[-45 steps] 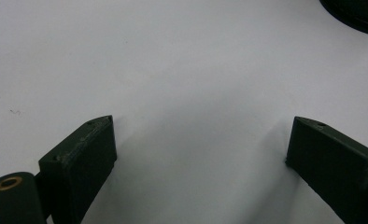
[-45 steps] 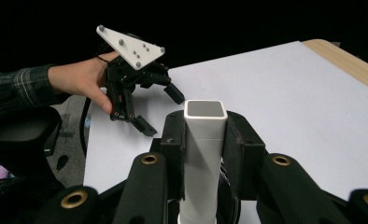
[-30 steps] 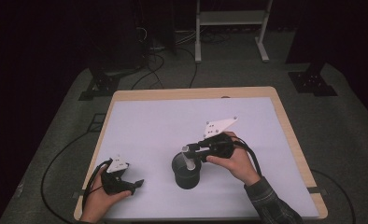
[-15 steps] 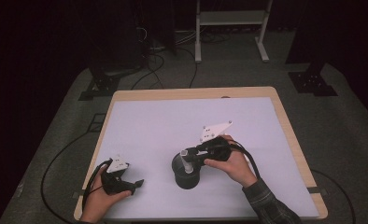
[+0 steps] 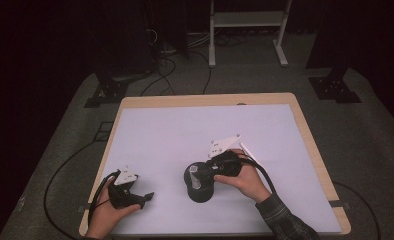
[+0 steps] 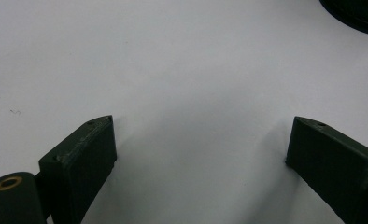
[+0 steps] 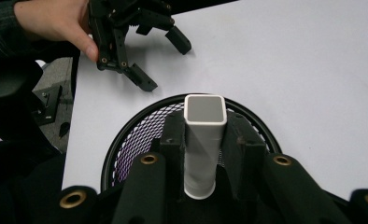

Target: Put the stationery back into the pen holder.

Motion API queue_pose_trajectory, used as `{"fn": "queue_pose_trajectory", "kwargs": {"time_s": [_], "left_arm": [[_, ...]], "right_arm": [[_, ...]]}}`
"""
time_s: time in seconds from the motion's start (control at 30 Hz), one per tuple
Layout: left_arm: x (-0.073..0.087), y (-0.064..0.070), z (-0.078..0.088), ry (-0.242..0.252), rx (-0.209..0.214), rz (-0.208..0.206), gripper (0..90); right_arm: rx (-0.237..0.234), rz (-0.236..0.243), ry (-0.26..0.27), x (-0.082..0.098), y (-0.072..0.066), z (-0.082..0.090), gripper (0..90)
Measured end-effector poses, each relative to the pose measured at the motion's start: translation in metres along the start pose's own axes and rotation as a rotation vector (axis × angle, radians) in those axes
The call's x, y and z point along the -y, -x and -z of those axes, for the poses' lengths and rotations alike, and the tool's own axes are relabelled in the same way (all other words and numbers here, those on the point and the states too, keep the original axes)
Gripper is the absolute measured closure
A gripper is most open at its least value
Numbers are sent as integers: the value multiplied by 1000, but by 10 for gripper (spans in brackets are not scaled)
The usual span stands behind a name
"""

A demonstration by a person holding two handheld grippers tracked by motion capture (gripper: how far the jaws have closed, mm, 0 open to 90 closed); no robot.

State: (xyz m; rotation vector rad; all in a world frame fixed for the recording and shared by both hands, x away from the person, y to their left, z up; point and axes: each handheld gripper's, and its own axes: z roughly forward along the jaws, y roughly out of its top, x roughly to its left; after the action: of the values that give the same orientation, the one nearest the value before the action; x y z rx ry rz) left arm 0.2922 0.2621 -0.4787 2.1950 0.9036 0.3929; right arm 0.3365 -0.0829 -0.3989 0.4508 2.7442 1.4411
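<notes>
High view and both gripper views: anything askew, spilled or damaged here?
Nothing stands out. The right gripper holds a white square tube upright over the black mesh cup; the left gripper rests open on the white table. No spill, no damage.

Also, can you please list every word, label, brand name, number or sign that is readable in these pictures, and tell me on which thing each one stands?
None: no readable text stands on anything in these pictures.
The white square tube held in the right gripper is plain.
The black mesh cup, the white table and the left gripper bear no lettering.
The grey plate shows small dark spots, too small to read as marks.
</notes>
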Motion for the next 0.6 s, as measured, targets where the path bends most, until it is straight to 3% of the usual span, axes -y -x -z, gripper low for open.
{"fn": "queue_pose_trajectory", "kwargs": {"time_s": [0.6], "left_arm": [[0, 0, 0, 0, -1, -1, 76]], "right_arm": [[-12, 5, -5, 2, -2, -5, 686]]}}
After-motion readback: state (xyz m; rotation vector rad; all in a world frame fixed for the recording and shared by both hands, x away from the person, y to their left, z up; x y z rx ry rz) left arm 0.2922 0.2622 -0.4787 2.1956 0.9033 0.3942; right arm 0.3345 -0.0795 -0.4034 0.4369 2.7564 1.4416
